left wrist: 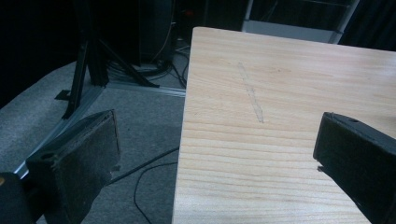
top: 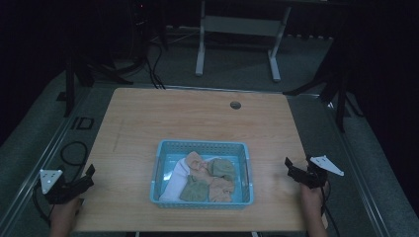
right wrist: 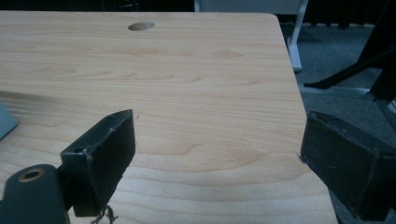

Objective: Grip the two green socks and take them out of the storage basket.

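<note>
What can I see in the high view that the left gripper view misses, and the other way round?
The high view takes in the light blue plastic basket holding crumpled socks in pink, white and olive, the round hole in the tabletop, and both hand-held grippers, left and right. The left gripper view gives a close look at the felt-like inner face of one black jaw pad, jaws wide apart. Both show the pale wooden table with its faint grey streak and the grey carpet floor.

I hold the left gripper (top: 90, 174) low at my left, jaws spread wide and empty. My right gripper (top: 291, 168) sits opposite at my right, jaws equally wide apart.
</note>
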A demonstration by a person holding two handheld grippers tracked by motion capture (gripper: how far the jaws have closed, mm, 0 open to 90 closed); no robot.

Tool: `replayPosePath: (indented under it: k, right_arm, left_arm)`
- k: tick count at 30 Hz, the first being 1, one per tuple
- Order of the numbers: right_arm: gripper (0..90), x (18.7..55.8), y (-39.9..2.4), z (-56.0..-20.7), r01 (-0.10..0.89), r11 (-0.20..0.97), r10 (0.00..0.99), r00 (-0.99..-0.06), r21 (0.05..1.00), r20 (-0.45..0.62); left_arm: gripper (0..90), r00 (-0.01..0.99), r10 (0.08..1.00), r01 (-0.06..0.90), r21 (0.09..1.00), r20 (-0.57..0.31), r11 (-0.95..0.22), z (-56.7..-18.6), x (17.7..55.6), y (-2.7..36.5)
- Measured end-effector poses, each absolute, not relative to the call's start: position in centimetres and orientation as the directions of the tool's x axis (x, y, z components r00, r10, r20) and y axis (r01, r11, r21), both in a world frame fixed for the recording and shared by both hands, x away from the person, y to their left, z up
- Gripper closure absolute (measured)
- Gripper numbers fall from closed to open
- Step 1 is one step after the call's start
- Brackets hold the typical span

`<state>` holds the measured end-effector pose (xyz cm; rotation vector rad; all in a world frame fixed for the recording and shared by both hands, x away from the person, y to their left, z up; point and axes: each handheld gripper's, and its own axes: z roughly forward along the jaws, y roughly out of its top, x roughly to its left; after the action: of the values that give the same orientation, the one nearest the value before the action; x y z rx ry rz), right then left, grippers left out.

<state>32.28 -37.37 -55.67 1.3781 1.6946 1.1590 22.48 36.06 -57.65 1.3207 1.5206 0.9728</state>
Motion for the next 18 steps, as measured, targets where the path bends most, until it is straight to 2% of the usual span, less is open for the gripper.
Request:
replayPosePath:
  k: [5, 11, 17, 18]
  right_arm:
    - [9.9, 32.5, -37.5, -55.8, 0.404, 0.048, 0.971, -0.235, 0.913, 0.052]
    - [9.9, 32.6, -37.2, -55.5, 0.423, 0.089, 0.972, -0.236, 0.902, 0.015]
    - [9.9, 32.6, -37.6, -54.9, 0.515, 0.12, 0.972, -0.234, 0.849, 0.005]
    - [10.0, 32.7, -37.7, -54.7, 0.562, 0.151, 0.973, -0.231, 0.813, -0.021]
  left_arm:
    - [0.7, -0.05, 0.992, 0.309, 0.943, -0.117, 0.127, -57.6, 22.5, 36.1]
    - [0.7, -0.051, 0.991, 0.308, 0.942, -0.121, 0.13, -57.7, 22.5, 36.1]
    - [0.7, -0.052, 0.991, 0.309, 0.942, -0.12, 0.131, -57.6, 22.5, 36.1]
    - [0.7, -0.052, 0.991, 0.31, 0.942, -0.121, 0.131, -57.6, 22.5, 36.1]
